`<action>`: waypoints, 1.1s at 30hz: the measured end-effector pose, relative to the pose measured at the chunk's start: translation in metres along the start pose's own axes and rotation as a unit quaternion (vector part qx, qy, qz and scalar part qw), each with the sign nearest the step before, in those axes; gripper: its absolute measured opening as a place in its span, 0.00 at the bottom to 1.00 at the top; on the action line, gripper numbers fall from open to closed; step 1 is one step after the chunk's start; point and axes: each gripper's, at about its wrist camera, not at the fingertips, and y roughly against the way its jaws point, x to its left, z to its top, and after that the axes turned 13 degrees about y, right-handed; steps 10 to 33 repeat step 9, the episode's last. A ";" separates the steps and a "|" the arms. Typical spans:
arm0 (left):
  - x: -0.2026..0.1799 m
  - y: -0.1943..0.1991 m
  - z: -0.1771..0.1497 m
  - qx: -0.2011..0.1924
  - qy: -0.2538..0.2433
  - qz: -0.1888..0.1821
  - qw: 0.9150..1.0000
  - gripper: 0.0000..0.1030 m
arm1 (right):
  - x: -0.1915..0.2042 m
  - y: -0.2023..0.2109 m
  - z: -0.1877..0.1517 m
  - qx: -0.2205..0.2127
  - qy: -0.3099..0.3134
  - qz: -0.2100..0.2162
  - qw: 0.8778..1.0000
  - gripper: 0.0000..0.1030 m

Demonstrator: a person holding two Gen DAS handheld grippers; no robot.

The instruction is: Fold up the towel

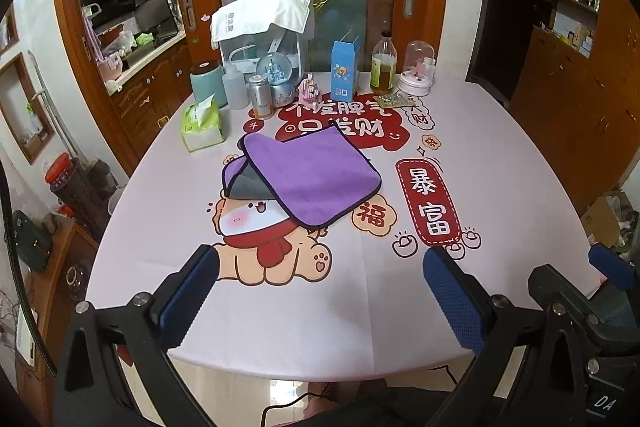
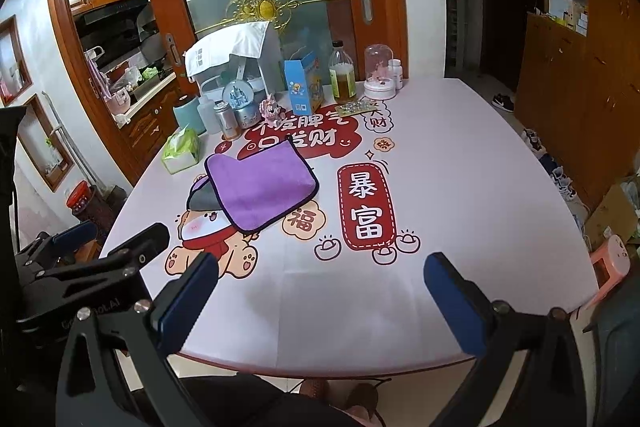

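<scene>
A purple towel (image 1: pixel 316 175) with a dark edge and grey underside lies folded over itself in the middle of the table; it also shows in the right wrist view (image 2: pixel 262 185). A grey flap (image 1: pixel 246 185) sticks out at its left. My left gripper (image 1: pixel 320 263) is open and empty, held over the near edge of the table, well short of the towel. My right gripper (image 2: pixel 320 267) is open and empty, also near the front edge. The right gripper's fingers (image 1: pixel 612 269) show at the far right of the left wrist view, and the left gripper's fingers (image 2: pixel 76 237) at the left of the right wrist view.
The table (image 1: pixel 280 327) has a pink printed cover. Along its far side stand a tissue pack (image 1: pixel 201 125), a teal canister (image 1: pixel 208 83), a snow globe (image 1: pixel 276 75), a blue carton (image 1: pixel 345 71), an oil bottle (image 1: pixel 384 65) and a glass dome (image 1: pixel 418 69). A pink stool (image 2: pixel 610 261) stands at the right.
</scene>
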 end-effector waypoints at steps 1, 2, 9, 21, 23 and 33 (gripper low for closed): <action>0.000 0.001 0.000 -0.001 0.000 0.000 1.000 0.99 | 0.000 0.000 0.000 0.000 0.001 -0.001 1.000 1.00; 0.000 0.001 0.001 -0.001 -0.001 0.000 1.000 0.99 | 0.000 0.000 0.001 -0.001 0.000 0.000 1.000 1.00; -0.002 0.002 0.005 -0.005 -0.007 -0.001 1.000 0.99 | 0.001 -0.001 0.003 -0.001 -0.002 0.000 1.000 1.00; -0.002 0.002 0.005 -0.005 -0.007 -0.001 1.000 0.99 | 0.001 -0.001 0.003 -0.001 -0.002 0.000 1.000 1.00; -0.002 0.002 0.005 -0.005 -0.007 -0.001 1.000 0.99 | 0.001 -0.001 0.003 -0.001 -0.002 0.000 1.000 1.00; -0.002 0.002 0.005 -0.005 -0.007 -0.001 1.000 0.99 | 0.001 -0.001 0.003 -0.001 -0.002 0.000 1.000 1.00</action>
